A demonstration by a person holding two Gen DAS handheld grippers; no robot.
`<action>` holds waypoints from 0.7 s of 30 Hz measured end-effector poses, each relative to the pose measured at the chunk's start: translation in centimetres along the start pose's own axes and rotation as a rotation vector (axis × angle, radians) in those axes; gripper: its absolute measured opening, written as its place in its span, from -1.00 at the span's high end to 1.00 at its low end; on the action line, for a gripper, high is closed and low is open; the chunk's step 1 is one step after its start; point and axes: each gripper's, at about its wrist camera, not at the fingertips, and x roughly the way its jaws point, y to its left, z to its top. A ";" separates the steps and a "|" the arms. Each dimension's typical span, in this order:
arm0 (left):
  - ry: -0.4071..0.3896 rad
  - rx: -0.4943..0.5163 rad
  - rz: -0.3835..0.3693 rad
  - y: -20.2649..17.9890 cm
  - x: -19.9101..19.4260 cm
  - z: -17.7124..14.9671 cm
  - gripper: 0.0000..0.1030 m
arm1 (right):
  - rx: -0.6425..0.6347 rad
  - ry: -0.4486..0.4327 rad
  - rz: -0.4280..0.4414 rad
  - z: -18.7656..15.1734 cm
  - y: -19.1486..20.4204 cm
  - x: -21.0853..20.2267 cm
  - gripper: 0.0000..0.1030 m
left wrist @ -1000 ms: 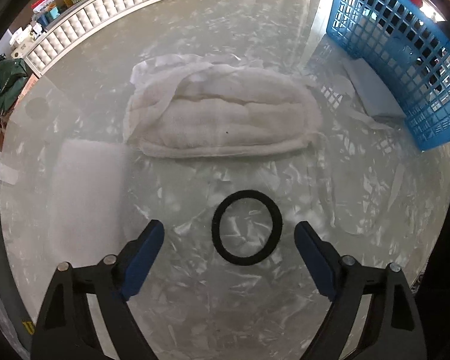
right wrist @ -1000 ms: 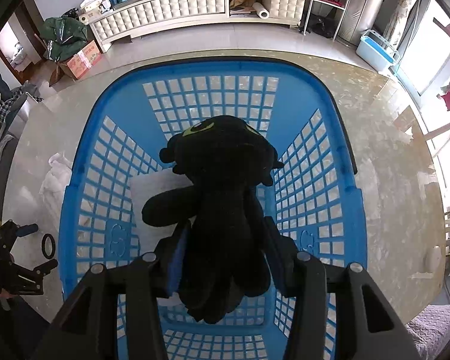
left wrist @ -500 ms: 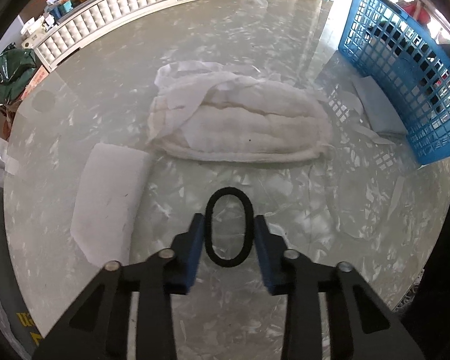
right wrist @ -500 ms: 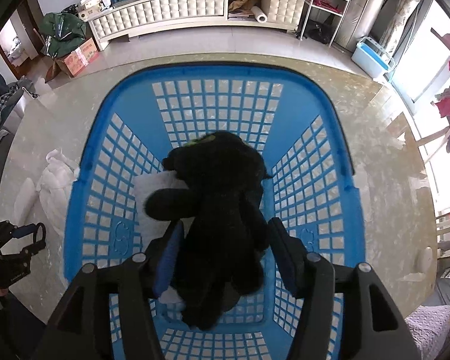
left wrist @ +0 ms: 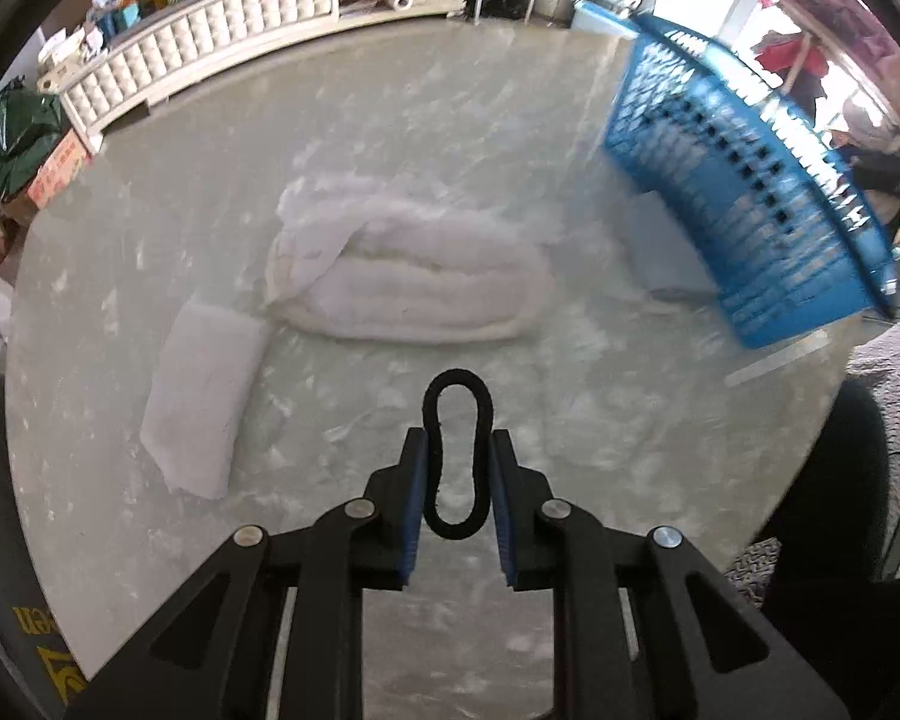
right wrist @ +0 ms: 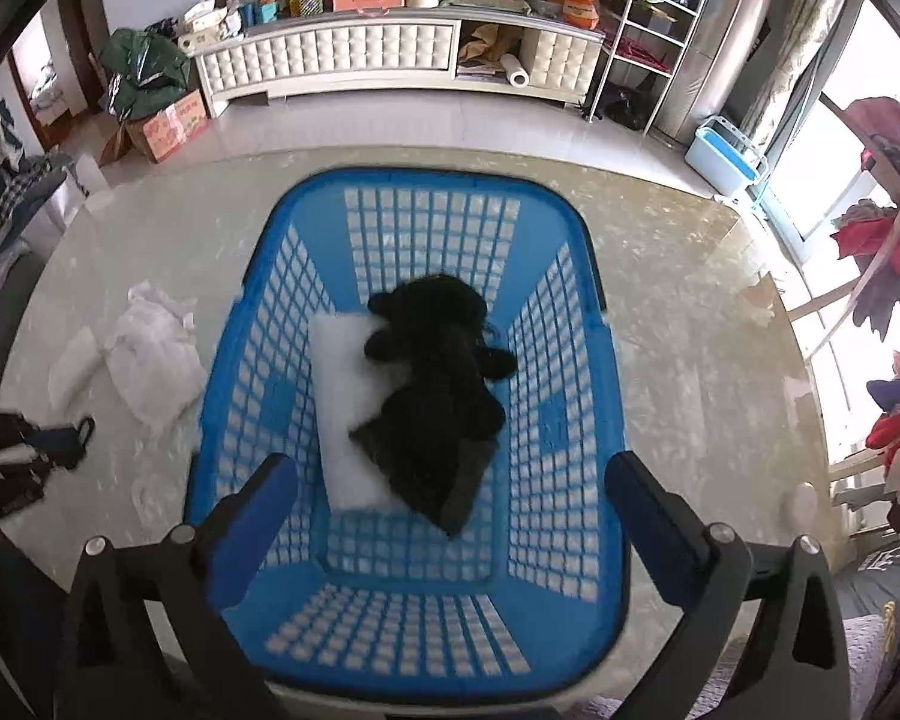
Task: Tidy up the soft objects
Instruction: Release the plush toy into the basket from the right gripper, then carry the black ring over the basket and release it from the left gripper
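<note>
1. Pointing steeply down at the counter [left wrist: 570,120], the left tongs [left wrist: 457,450] are closing, their blue pads pressing a black elastic loop [left wrist: 456,396] into a narrow oval that sticks out past the tips.
2. Right tongs [right wrist: 450,480] hang above the blue basket [right wrist: 594,612], tilted steeply down, jaws opening wide with nothing between them.
3. Inside the basket a black plush toy [right wrist: 444,372] lies partly over a white pad [right wrist: 342,408].
4. On the counter sit a white folded cloth [left wrist: 414,276] and a white foam block [left wrist: 204,396].
5. Any lettering is too blurred to read.
</note>
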 end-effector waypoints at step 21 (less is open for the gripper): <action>-0.157 0.181 -0.094 -14.9 -9.1 8.4 0.65 | 0.093 -0.051 0.049 -5.1 -5.2 -1.9 -0.99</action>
